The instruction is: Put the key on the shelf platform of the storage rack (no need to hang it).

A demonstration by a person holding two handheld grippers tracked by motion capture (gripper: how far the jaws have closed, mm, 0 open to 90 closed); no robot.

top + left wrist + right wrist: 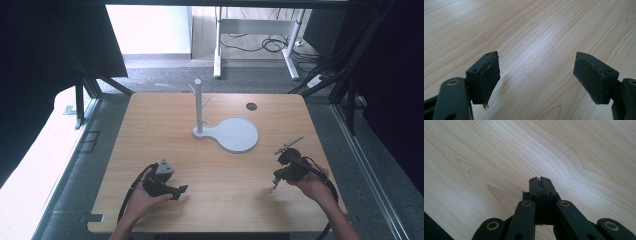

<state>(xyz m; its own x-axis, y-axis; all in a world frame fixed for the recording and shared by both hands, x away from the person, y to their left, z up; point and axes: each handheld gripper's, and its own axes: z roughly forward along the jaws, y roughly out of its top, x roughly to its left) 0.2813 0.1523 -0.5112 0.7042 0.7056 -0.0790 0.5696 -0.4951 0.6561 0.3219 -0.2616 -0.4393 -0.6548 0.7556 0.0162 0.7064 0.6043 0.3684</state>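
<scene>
Wood grain runs bare under both tools as we hold them low over the near edge of the table (150,115), nothing gripped in either. Our left gripper (181,189) sits at about seven o'clock from the table's middle, and in the left gripper view (536,75) its two black jaws stand wide apart with only pale board between them. Our right gripper (276,181) rests at about four o'clock; in the right gripper view (540,182) its jaws are pressed together, pads touching, with nothing between them. The nearest object to either tool is the grey stand (227,134), a flat round base with an upright post (198,105) at its ten o'clock edge, two short pegs branching off the post. It stands past the table's centre toward twelve o'clock, well apart from both hands, with a small round hole (251,106) in the board beyond it at one o'clock. We judge this a starting posture: no reach is under way and the stand is untouched. The next move, as we read it, calls for carrying a gripper forward toward twelve o'clock; the right would need to part its jaws first, while the left is ready to close on the post.
</scene>
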